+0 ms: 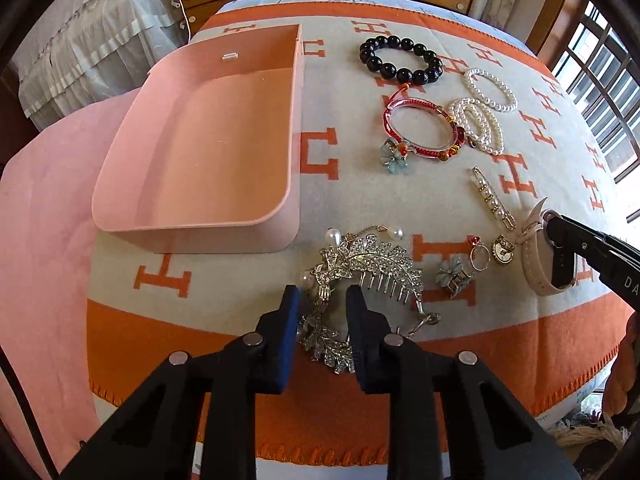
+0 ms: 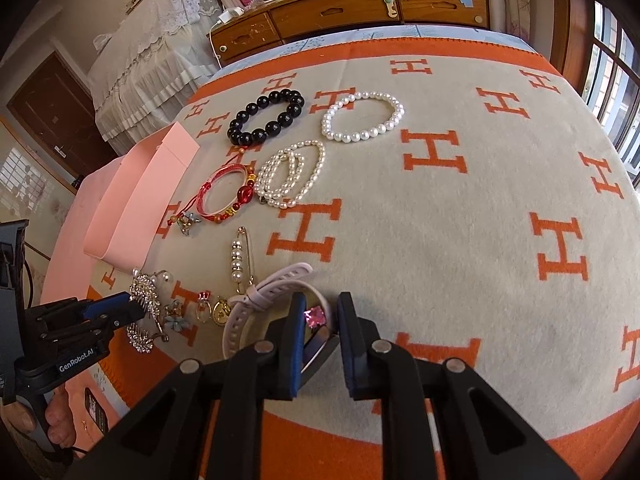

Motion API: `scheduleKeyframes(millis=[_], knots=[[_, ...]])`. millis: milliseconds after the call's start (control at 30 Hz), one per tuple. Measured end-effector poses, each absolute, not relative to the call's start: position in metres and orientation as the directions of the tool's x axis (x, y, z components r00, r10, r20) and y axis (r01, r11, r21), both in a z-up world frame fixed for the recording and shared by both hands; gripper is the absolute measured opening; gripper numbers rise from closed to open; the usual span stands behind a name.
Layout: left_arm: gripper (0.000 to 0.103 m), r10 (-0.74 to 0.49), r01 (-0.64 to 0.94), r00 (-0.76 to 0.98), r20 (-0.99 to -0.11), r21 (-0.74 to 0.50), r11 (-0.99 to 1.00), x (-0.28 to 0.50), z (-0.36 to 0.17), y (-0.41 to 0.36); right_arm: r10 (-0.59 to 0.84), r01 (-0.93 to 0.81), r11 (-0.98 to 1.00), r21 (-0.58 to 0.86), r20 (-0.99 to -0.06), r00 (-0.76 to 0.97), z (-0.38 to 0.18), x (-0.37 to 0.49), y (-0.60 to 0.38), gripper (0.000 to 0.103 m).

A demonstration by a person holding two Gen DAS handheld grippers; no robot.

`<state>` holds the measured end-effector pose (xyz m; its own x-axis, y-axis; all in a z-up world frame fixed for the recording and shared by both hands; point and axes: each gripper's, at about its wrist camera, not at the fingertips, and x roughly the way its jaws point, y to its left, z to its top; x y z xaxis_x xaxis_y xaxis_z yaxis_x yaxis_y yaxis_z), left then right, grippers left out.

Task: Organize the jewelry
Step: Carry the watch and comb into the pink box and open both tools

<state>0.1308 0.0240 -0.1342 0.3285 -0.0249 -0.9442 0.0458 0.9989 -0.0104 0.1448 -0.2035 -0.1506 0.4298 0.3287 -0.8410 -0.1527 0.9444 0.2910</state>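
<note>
An open pink box [image 1: 208, 132] lies at the left of the orange-and-beige blanket [image 2: 460, 208]. My left gripper [image 1: 322, 300] is open, its jaws on either side of a silver rhinestone hair comb [image 1: 360, 272]. My right gripper [image 2: 322, 308] is open around the face of a pink-strapped watch [image 2: 272, 292]; it shows at the right of the left wrist view [image 1: 560, 236], by the watch [image 1: 540, 264]. A black bead bracelet [image 1: 400, 60], a red cord bracelet [image 1: 420, 132] and pearl bracelets [image 1: 480, 120] lie further back.
A pearl pin [image 1: 492, 200], a ring [image 1: 480, 256], a gold charm [image 1: 503, 249] and flower clips [image 1: 452, 274] lie between comb and watch. A wooden drawer chest [image 2: 360, 12] stands behind the bed. A window [image 2: 616, 80] is at the right.
</note>
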Motion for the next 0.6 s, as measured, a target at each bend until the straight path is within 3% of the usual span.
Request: scheduleKeyframes(millis=[300, 600], knots=[[0.021, -0.118, 0.085, 0.403, -0.907, -0.091, 0.992, 0.108, -0.112, 0.022, 0.357, -0.177, 0.934, 0.311, -0.802, 0.478, -0.137, 0.136, -0.205, 0.012], [0.022, -0.189, 0.095, 0.514, -0.837, -0.164, 0.982, 0.103, -0.058, 0.041, 0.363, -0.246, 0.931, 0.271, -0.770, 0.524, -0.105, 0.133, -0.180, 0.012]])
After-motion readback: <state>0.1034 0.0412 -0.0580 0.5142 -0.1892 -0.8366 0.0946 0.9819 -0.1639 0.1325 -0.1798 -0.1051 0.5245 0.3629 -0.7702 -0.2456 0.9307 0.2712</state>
